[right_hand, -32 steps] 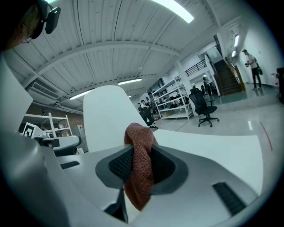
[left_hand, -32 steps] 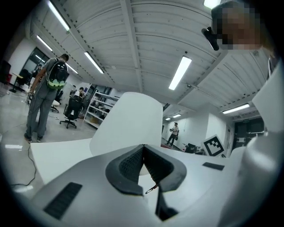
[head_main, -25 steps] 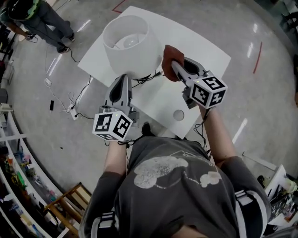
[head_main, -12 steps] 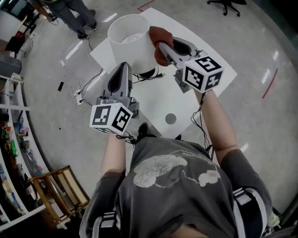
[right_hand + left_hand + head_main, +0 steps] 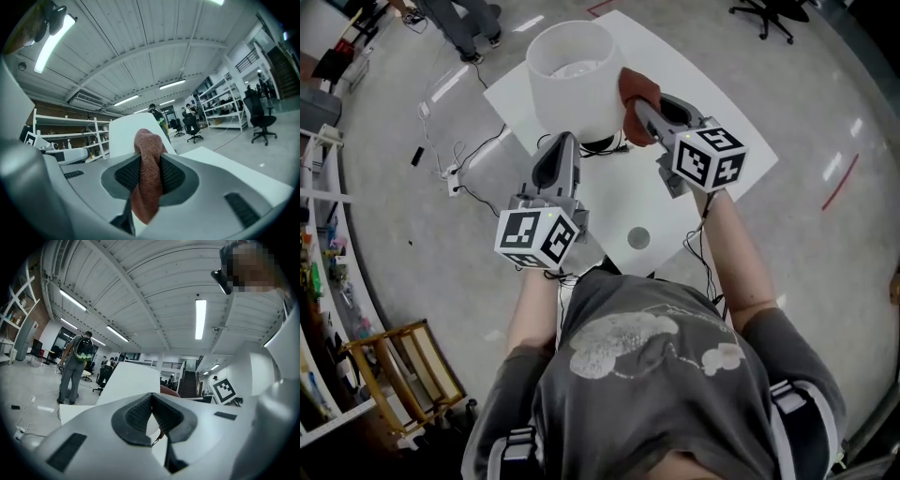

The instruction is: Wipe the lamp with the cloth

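The lamp (image 5: 575,80) fills the table's (image 5: 619,202) 11 o'clock corner, with the cloth (image 5: 636,89) at its 3 o'clock and the cable (image 5: 602,153) at 6. Bare tabletop lies open toward 5 o'clock.

surface: white table (image 5: 703,89) on grey floor (image 5: 412,272) | on it: lamp (image 5: 577,80) upright, just ahead of left gripper (image 5: 565,142) jaws | black cord (image 5: 614,150) between left and right gripper (image 5: 639,105) jaws | grey round disc (image 5: 638,238) behind both, near table edge
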The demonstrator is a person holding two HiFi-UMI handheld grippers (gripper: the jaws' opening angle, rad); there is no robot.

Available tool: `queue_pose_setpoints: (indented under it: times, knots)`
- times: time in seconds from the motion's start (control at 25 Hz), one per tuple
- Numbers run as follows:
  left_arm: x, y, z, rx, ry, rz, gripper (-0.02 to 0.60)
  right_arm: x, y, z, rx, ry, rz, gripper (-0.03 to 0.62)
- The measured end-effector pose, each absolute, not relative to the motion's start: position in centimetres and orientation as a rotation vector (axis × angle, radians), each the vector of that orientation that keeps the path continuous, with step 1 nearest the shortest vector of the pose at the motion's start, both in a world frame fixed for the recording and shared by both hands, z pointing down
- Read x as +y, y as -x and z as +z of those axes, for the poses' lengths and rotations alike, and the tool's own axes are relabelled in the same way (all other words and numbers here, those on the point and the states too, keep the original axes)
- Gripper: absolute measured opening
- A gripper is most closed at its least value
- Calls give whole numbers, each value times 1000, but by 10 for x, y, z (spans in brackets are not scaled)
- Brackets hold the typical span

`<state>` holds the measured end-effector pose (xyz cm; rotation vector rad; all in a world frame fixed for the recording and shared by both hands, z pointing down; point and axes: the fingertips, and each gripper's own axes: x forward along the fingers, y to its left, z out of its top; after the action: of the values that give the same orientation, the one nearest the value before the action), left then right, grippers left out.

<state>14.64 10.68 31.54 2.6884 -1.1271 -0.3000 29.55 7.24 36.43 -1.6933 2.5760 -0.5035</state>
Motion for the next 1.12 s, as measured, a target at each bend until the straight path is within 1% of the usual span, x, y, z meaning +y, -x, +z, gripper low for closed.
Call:
queue_pose_setpoints:
  times: [0.28, 0.48, 0.6, 0.8, 1.12]
  knots:
    - [99, -156, 347, -1049, -2636, -232, 8, 78, -322, 409, 2506, 1856, -687, 91]
    - [98, -155, 359, -1060, -2586, -219, 8, 79, -328, 422, 2511, 1869, -745, 91]
    - [99, -156, 353, -1112, -2571, -220, 8, 80, -336, 426, 2544, 1825, -777, 91]
    - [98, -154, 325, -1249, -2570, -286, 8, 65, -347, 396, 2605, 1706, -695, 91]
    - [91, -158, 289, -1370, -2605, -348, 8, 38, -337, 310, 2658, 1453, -437, 91]
